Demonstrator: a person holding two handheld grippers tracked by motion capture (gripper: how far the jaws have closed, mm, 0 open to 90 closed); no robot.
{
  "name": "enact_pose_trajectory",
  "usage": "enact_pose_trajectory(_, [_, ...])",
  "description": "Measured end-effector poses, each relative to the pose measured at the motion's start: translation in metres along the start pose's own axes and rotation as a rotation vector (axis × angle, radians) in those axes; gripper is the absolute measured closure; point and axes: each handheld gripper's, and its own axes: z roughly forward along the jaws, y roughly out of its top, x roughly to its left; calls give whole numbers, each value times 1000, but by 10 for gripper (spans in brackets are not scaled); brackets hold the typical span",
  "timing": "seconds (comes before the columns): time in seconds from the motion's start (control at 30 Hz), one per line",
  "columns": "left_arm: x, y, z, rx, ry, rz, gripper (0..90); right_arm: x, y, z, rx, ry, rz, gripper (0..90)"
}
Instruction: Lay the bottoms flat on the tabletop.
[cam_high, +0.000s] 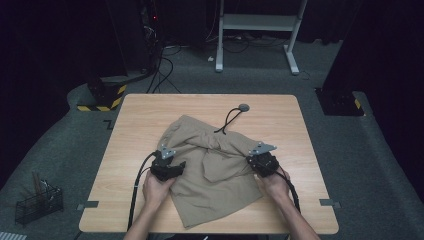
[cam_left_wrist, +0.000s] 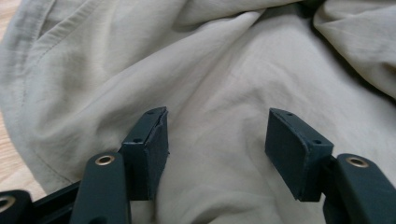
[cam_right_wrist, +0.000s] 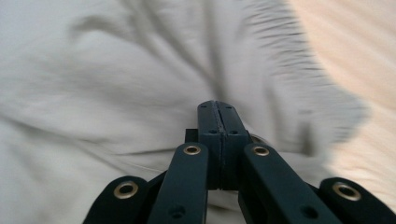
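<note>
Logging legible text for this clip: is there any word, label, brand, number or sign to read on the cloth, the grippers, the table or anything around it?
None: no readable text in any view.
The beige garment carries no visible label or print.
The left gripper and right gripper bear no markings, just screw holes and brass rivets.
The table is bare wood.
The yellow-and-black hazard stripes on the floor base are a warning pattern, not lettering.

Crumpled beige garment (cam_high: 215, 165) lies rumpled across the wooden table's middle
</note>
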Motion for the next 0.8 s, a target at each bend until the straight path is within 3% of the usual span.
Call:
enact_pose_trajectory(0.17, [11, 0, 1, -12, 33, -29, 395, -20, 2, -7, -12, -38, 47, 898])
enact_pose_trajectory(0.23, [12, 0, 0, -5, 38, -36, 394, -23, 1, -6, -26, -18, 81, 800])
enact_pose_trajectory(0.3, [9, 0, -2, 4, 8, -52, 358, -21, 2, -4, -34, -11, 88, 682])
enact_pose_trajectory(0.37, [4, 1, -6, -2, -22, -61, 330, -17, 3, -1, -40, -1, 88, 622])
enact_pose_trajectory(0.43, [-4, 2, -11, -28, -50, -54, 319, -14, 4, 4, -36, -1, 86, 577])
enact_pose_trajectory(0.53, [-17, 3, -12, -16, -72, -14, 314, -15, 5, 16, -10, 6, 104, 549])
enact_pose_trajectory(0.63, [-22, 0, -6, 33, -50, 18, 311, -18, 3, 27, 21, 15, 130, 565])
enact_pose_trajectory(0.67, [-22, -2, -5, 25, -39, 25, 311, -20, 3, 29, 27, 25, 130, 602])
enact_pose_trajectory(0.73, [-21, -4, -5, 12, -28, 17, 338, -23, 4, 31, 48, 58, 124, 746])
enact_pose_trajectory(0.8, [-20, -4, -5, 13, -15, 24, 338, -22, 9, 32, 72, 39, 82, 848])
